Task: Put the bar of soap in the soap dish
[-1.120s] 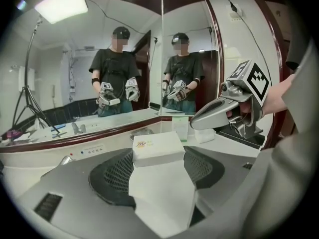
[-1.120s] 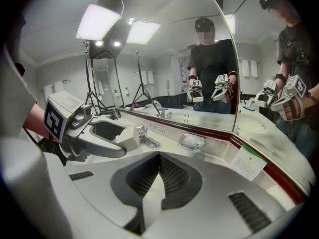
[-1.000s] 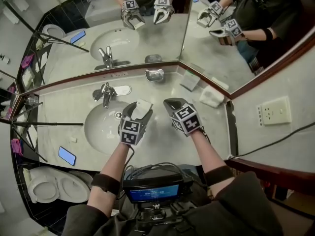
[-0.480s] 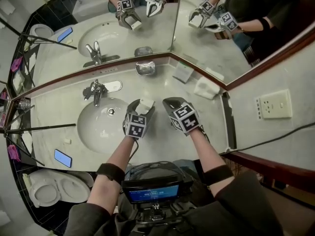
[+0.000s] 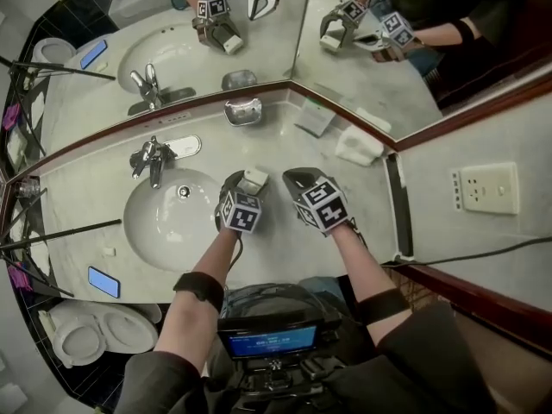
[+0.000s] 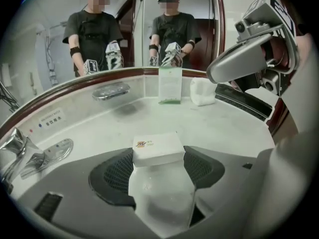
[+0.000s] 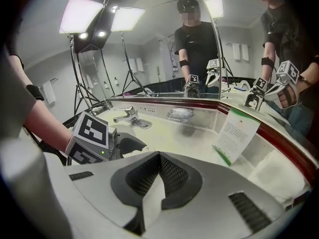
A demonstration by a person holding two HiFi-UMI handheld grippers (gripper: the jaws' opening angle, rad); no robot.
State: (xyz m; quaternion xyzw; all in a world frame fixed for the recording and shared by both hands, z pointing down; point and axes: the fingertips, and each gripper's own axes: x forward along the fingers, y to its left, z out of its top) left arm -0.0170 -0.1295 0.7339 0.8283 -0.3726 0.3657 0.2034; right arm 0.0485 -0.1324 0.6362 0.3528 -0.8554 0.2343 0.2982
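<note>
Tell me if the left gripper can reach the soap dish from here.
Probably yes: the left gripper holds the soap, and only open counter lies between it and the dish.

The bar of soap [image 5: 254,180] is white with a small red and yellow mark. The desk [image 5: 285,145] is pale grey. The left claw [image 6: 158,156] and right claw [image 7: 158,158] are grey with black meshed pads, and their cubes carry black-and-white squares. The soap dish [image 5: 243,111] is silvery.

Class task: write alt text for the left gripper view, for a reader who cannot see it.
The left gripper holds a white boxed bar of soap between its jaws above a pale counter. Ahead, a soap dish sits on the backsplash under the mirror.
</note>
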